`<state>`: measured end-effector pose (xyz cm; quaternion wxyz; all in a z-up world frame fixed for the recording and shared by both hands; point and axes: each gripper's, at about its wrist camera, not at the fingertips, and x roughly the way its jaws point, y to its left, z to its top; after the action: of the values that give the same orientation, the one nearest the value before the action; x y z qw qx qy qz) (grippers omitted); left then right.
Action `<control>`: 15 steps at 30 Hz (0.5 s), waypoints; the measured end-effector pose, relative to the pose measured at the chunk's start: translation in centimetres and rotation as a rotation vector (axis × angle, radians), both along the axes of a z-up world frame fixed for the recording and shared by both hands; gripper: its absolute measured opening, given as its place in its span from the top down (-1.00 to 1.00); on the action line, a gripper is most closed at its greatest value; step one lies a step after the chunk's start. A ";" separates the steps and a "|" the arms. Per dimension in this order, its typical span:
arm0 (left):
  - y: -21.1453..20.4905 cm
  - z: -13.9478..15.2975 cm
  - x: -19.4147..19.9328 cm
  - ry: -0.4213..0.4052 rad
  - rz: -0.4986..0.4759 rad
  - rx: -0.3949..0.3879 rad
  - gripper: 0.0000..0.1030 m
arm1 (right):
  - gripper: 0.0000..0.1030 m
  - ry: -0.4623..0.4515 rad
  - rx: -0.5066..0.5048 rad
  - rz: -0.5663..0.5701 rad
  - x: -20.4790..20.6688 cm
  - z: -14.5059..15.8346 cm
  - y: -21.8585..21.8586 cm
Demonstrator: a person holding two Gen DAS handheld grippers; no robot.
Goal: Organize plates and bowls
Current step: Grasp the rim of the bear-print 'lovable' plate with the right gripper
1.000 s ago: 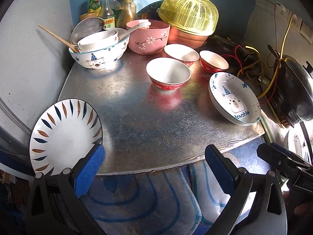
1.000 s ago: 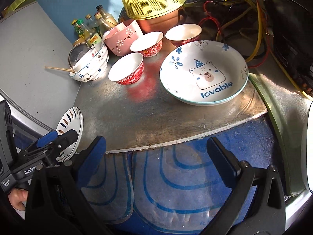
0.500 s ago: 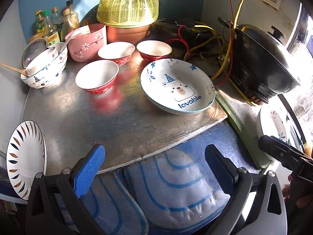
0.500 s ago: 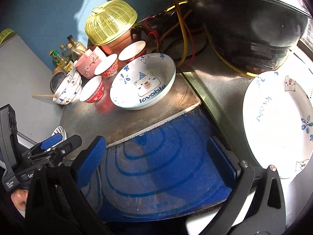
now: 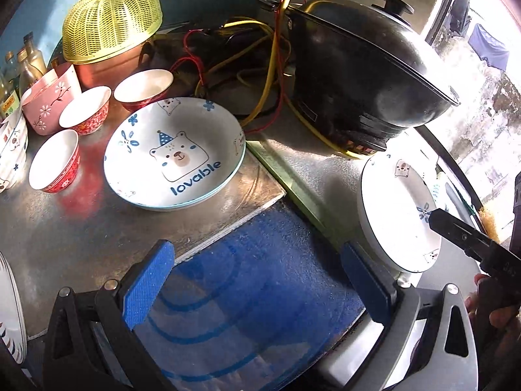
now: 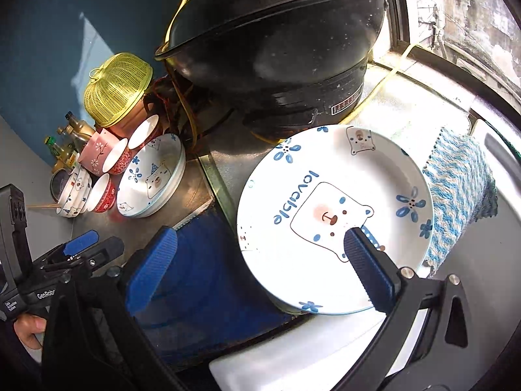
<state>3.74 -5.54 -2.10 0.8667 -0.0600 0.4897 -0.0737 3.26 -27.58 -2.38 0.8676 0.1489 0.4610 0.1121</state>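
I have swung both claws away from the bowls toward the window end of the desk [image 5: 81, 247]. A second ago my right claw [image 6: 260, 257] looked at the deep white bear-print dish marked "lovable" [image 5: 176, 153]; now it hovers over the flat white bear-print plate [image 6: 335, 215], jaws wide, one blue pad over the plate's face, nothing gripped. I judge this plate is the next piece to gather, probably onto the deep dish.

My left claw [image 5: 257, 280] hangs wide and empty over the blue patterned mat [image 5: 260, 254], beside the flat plate.

Behind the flat plate sits the big black lidded wok [image 6: 273, 32], with yellow and red wires [image 5: 260, 75] trailing beside it; a blue-and-white knitted cloth [image 6: 456, 189] lies against the plate's far rim. Three red-and-white small bowls [image 5: 84, 110] crowd beside the deep dish.
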 end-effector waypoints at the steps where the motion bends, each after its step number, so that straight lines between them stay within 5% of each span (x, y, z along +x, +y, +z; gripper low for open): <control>1: -0.7 -0.3 0.3 0.008 -0.009 -0.006 -0.99 | -1.00 0.000 0.001 -0.013 0.2 -0.1 -0.9; 8: -5.1 -1.4 2.7 0.059 -0.046 -0.062 -0.98 | -0.97 -0.007 0.030 -0.066 1.5 -1.1 -6.3; 15: -8.8 -2.5 5.1 0.092 -0.045 -0.091 -0.83 | -0.59 0.013 0.036 -0.067 4.5 -3.1 -9.9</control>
<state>8.79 -14.36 -4.62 0.8377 -0.0915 0.5266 -0.1124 7.75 -37.48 -5.51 0.8650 0.1807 0.4593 0.0901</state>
